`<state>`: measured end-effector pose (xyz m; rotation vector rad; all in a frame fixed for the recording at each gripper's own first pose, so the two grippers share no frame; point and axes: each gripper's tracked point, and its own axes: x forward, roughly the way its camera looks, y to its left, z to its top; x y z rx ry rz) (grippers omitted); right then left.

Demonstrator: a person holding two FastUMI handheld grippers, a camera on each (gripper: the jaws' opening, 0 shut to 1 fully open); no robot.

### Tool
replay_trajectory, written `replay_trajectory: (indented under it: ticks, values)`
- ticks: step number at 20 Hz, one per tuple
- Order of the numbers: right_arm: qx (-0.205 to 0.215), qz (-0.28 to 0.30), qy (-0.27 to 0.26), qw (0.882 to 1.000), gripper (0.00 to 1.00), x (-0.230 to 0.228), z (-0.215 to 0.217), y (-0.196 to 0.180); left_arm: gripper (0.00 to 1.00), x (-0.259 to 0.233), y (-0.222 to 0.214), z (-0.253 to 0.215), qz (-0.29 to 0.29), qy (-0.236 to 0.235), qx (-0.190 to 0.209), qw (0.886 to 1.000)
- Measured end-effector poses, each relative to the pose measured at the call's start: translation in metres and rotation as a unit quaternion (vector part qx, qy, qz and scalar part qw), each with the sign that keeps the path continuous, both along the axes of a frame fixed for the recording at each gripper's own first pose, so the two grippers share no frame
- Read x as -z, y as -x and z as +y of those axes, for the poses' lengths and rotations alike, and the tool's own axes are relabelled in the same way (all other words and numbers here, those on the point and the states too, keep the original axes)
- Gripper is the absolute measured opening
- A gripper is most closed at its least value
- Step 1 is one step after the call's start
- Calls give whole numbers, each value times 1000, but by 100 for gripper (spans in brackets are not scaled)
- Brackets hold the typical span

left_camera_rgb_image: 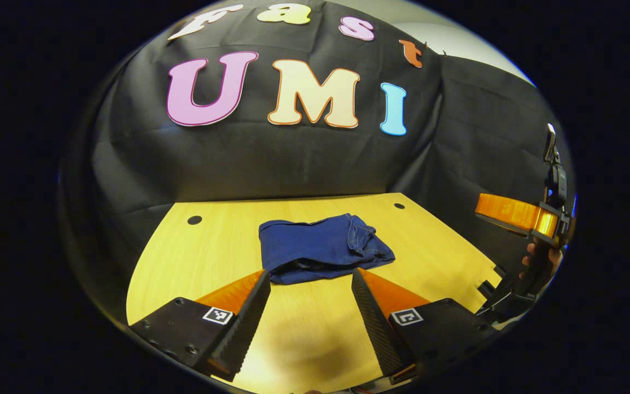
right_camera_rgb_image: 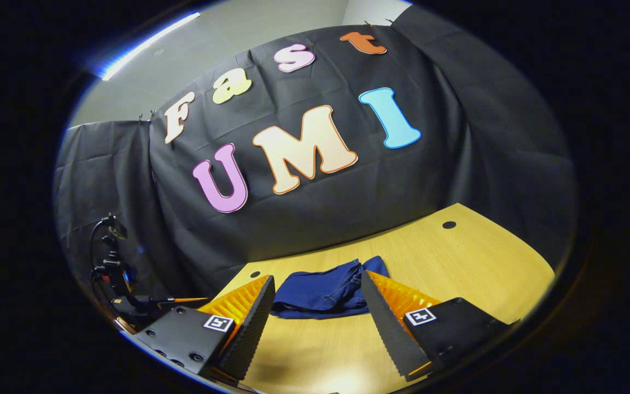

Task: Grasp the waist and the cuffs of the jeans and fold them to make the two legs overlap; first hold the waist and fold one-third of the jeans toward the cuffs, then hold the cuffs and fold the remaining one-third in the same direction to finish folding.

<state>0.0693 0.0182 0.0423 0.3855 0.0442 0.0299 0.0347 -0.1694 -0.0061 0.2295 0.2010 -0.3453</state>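
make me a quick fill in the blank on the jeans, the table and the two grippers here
1. The jeans lie in a folded bundle on the ____ table.
2. The left gripper has its jaws ____, holding nothing.
3. The right gripper hangs above the table with ____ between its fingers.
4. The denim is dark ____.

Missing words: wooden; open; nothing; blue

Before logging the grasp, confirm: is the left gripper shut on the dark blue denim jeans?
No: the left gripper is open, short of the folded jeans.
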Motion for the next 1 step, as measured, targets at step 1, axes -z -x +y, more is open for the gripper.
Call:
replay_trajectory:
  ticks: [1]
  values:
    - [-1,0,-1,1000,98,0,6,3,89,-3,1,2,-3,-1,2,1000]
